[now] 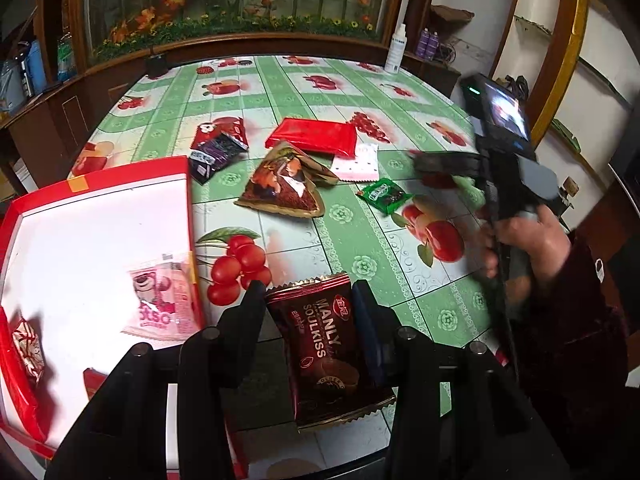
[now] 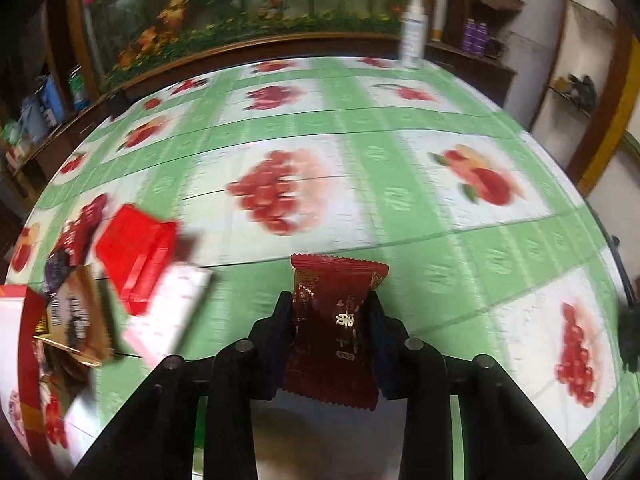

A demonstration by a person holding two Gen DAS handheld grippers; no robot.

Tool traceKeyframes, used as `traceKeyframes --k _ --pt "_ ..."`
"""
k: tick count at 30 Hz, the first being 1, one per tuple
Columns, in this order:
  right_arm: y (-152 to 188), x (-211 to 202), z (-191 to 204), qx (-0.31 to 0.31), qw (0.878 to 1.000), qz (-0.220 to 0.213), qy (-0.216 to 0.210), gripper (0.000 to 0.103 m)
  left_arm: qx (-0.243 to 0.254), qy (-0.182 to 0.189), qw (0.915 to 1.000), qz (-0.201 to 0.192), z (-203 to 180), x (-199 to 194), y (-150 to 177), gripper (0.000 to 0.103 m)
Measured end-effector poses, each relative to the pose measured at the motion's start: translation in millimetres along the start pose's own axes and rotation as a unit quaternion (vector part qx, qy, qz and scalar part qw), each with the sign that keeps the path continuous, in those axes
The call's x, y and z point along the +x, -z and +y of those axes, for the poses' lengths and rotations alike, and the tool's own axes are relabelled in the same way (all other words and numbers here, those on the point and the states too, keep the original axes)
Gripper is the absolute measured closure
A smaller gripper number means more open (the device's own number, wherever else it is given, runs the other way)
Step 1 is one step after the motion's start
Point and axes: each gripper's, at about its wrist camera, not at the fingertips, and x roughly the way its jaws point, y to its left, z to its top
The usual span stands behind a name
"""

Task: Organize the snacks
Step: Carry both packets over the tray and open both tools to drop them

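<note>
desk cloth [image 1: 320,92]: green-white check, red fruit prints | box [image 1: 120,176]: red rim, white inside | Soulkiss packet [image 1: 324,344]: maroon, gold edge | candy wrapper [image 2: 340,300]: dark red, gold characters | tools: black

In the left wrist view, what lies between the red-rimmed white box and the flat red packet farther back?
Left wrist view: between the red-rimmed white box and flat red packet lie a dark purple sachet and a red sachet.

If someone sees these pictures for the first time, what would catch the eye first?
Probably the dark Manly Soulkiss packet clamped in the left gripper, low and central, beside the red-rimmed box at left. Next, the dark red wrapper pinched in the right gripper above the green fruit-print tablecloth.
</note>
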Motion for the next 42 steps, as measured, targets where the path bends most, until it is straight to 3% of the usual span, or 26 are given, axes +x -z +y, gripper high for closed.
traceKeyframes --k 4,9,10,14,19,31,42 --pt "10.8 -13.5 -40.7 0.052 0.997 -0.002 -0.054 0.069 -0.005 0.004 1.0000 -0.004 4.4 -2.9 -0.1 0.061" --pt "28.3 -38.1 -77.4 0.095 0.986 -0.005 -0.140 0.070 -0.013 0.005 0.9999 -0.010 10.3 -6.7 -0.3 0.061" --pt "30.8 -45.9 -80.7 0.101 0.980 -0.008 -0.174 0.070 -0.015 0.004 0.9998 -0.012 11.6 -8.1 -0.3 0.061" --pt "26.1 -64.1 -67.9 0.093 0.962 -0.018 -0.257 0.070 -0.020 -0.007 0.9996 -0.020 17.1 -14.1 -0.4 0.061" --pt "27.8 -86.0 -31.6 0.063 0.945 -0.025 -0.321 0.070 -0.029 -0.037 0.9980 -0.043 29.5 -28.2 -0.8 0.061" --pt "42.8 -94.6 73.6 -0.037 0.929 0.013 -0.367 0.070 -0.058 -0.135 0.9857 -0.083 73.7 -47.6 3.9 0.060" --pt "56.5 -102.1 154.1 -0.114 0.913 0.036 -0.391 0.070 -0.087 -0.181 0.9755 -0.091 112.9 -52.4 15.2 0.060"
